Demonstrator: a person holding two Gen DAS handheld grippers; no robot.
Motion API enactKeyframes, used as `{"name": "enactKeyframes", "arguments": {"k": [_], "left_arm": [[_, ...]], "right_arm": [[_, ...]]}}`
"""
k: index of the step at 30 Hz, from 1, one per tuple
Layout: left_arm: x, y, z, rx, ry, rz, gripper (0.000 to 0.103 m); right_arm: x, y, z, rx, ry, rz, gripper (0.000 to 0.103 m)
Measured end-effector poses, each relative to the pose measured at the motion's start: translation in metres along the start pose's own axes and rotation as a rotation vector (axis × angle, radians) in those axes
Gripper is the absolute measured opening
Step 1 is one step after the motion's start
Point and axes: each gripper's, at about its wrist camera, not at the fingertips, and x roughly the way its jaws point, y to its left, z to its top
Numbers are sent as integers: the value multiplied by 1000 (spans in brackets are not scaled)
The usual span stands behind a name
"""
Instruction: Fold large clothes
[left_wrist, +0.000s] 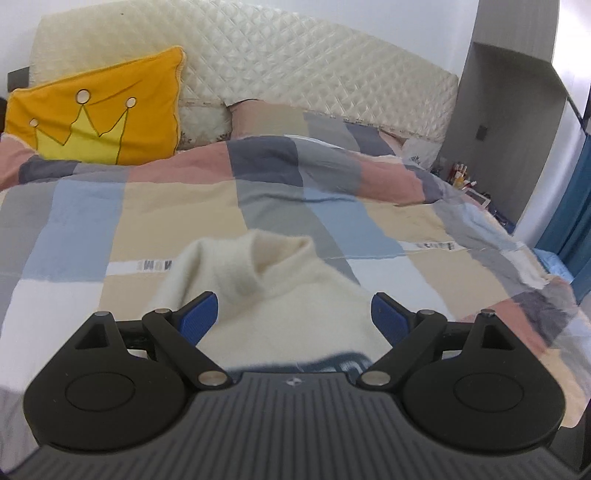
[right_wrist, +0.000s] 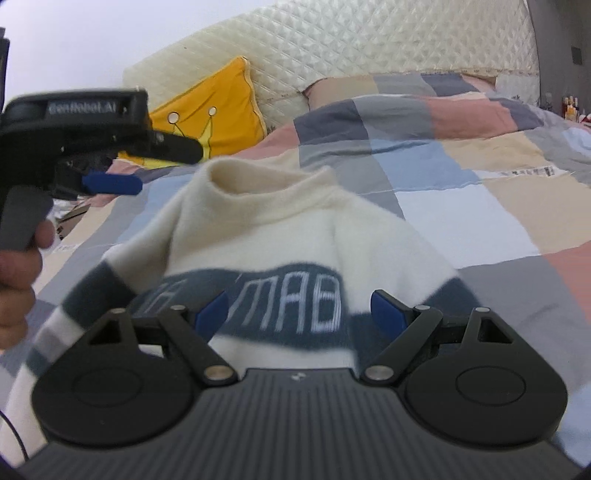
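Hovering with fingers spread on both left gripper (left_wrist: 293, 314) and right gripper (right_wrist: 299, 310) over cream sweater (right_wrist: 280, 206); risking bunched fabric near bed's foot edge.

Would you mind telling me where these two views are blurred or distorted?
Left wrist view: the cream sweater and patchwork duvet are smeared near the lower edges, and fisheye curvature bends the quilted headboard. Right wrist view: the sweater's dark lettered band is motion-blurred; the left gripper is soft.

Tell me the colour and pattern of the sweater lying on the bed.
The sweater is cream with a dark blue-grey band carrying white lettering. It shows best in the right wrist view.
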Motion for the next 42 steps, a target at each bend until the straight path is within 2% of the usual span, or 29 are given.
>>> {"name": "enactKeyframes", "arguments": {"k": [3,9,16,19,22,24,28,31,35,39,42], "left_arm": [[-36,-2,-9,-18,-14,12,93],[-123,23,-46,-136,-26,40,93],[-227,77,-99,-342,-58,115,93],[-259,99,-128,-417,-40,147,93],[-281,119,-162,-510,-11,214,91],[-285,131,-185,-603,22,247,91],[-278,150,-230,-790,33,246,90],[-262,156,-251,-834,68,273,88],[-239,158,-263,-825,106,321,88],[-221,153,-255,-690,127,429,83],[-213,156,-249,-643,123,493,78]], "right_arm": [[-30,5,-6,-1,-25,8,86],[-85,16,-31,-7,-34,19,86],[-151,33,-52,-22,-75,37,86],[-175,38,-61,-11,-88,42,86],[-191,41,-73,-7,-84,50,86],[-197,44,-80,-15,-78,34,86],[-195,49,-82,-61,-81,15,86],[-187,47,-88,-69,-55,5,86],[-177,44,-96,-62,-13,-8,86],[-170,42,-96,-76,-40,-62,86],[-159,39,-95,-65,-59,-103,86]]}}
